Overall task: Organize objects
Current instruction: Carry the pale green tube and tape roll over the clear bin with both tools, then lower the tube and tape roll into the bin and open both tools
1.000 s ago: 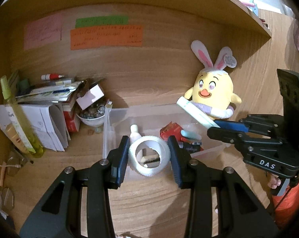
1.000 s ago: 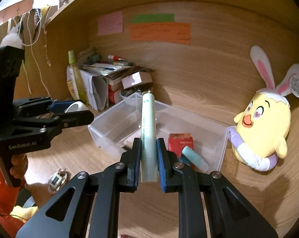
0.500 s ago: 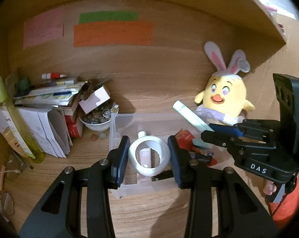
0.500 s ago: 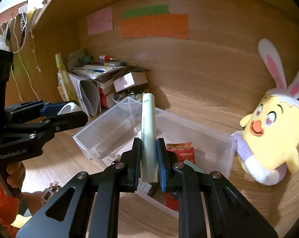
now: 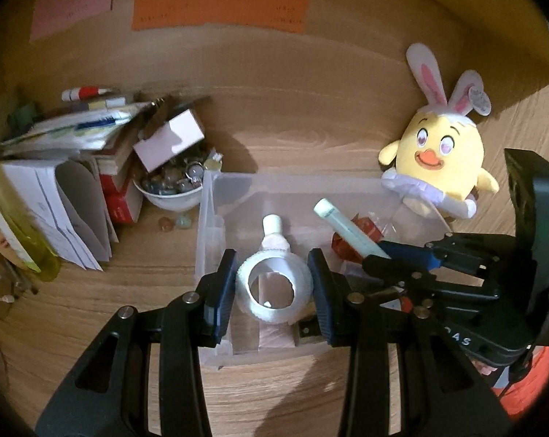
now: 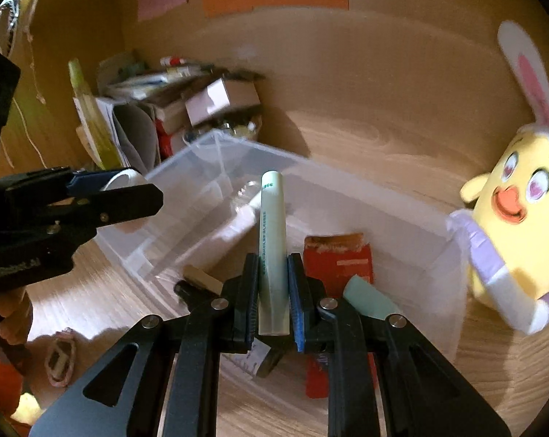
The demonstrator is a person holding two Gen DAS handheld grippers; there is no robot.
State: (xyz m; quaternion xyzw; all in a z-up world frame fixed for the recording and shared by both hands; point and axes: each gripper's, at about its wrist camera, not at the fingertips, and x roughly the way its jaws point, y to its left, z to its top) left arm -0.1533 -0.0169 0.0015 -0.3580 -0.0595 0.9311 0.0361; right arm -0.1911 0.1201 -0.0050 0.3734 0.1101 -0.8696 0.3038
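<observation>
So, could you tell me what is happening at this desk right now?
A person is tidying loose items into a clear plastic bin on the wooden desk. The left hand-held gripper holds a roll of white tape over the bin, and the right hand-held gripper is clamped on a pale green tube, also above it. A red packet and a small white bottle already lie inside. Neither held item is released yet.

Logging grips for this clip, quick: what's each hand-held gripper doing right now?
Left hand-held gripper: closed on the white tape roll.
Right hand-held gripper: closed on the pale green tube.
</observation>
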